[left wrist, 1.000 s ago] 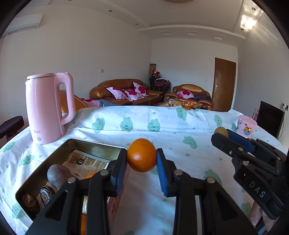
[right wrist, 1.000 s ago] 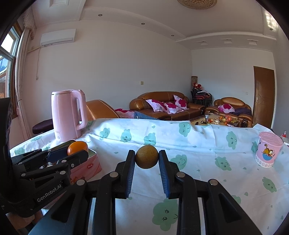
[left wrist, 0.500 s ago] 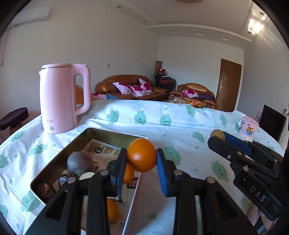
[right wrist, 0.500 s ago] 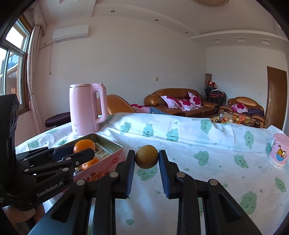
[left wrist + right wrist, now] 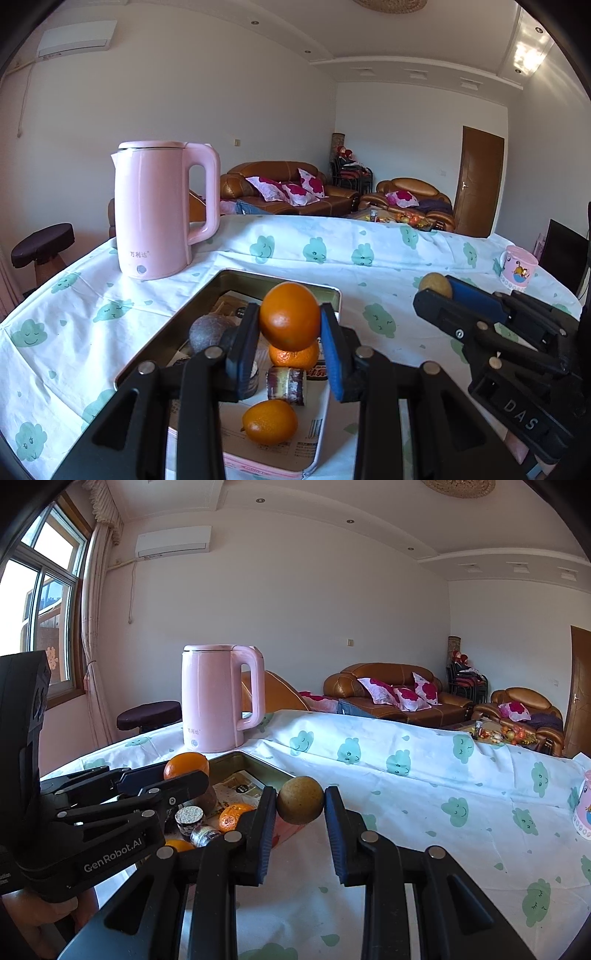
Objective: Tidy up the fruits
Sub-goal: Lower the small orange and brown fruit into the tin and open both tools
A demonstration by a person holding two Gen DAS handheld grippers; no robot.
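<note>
both carried across the counter (image 5: 92, 314) toward the tin tray (image 5: 334, 295) since a second ago: then only the tray's corner at lower left of the left wrist view, now the tray filling the lower middle, directly under the load. left gripper (image 5: 290, 345) clamped on an orange (image 5: 290, 315), pads pressing both sides, poised above the tray and not yet let go. right gripper (image 5: 300, 821) clamped on a small brown round fruit (image 5: 300, 805), beside the tray's right edge rather than over it; grip unchanged on both throughout. probably the drop-off stage, the orange nearest to release, the brown fruit needing a little more travel leftward in the frame.

counted in the tray: two oranges, one at centre (image 5: 293, 356) and one nearer the bottom edge (image 5: 269, 422); one dark round fruit (image 5: 208, 332) at left; two small wrapped cylinders, one under the centre orange (image 5: 286, 382), the other best seen in the right wrist view (image 5: 190, 816); printed paper lining the bottom. possibly more hidden behind the fingers, cannot tell. on the counter: one pink kettle (image 5: 157, 208) at middle left, one pink mug (image 5: 517, 266) at far right. held fruits: two, one per gripper.
</note>
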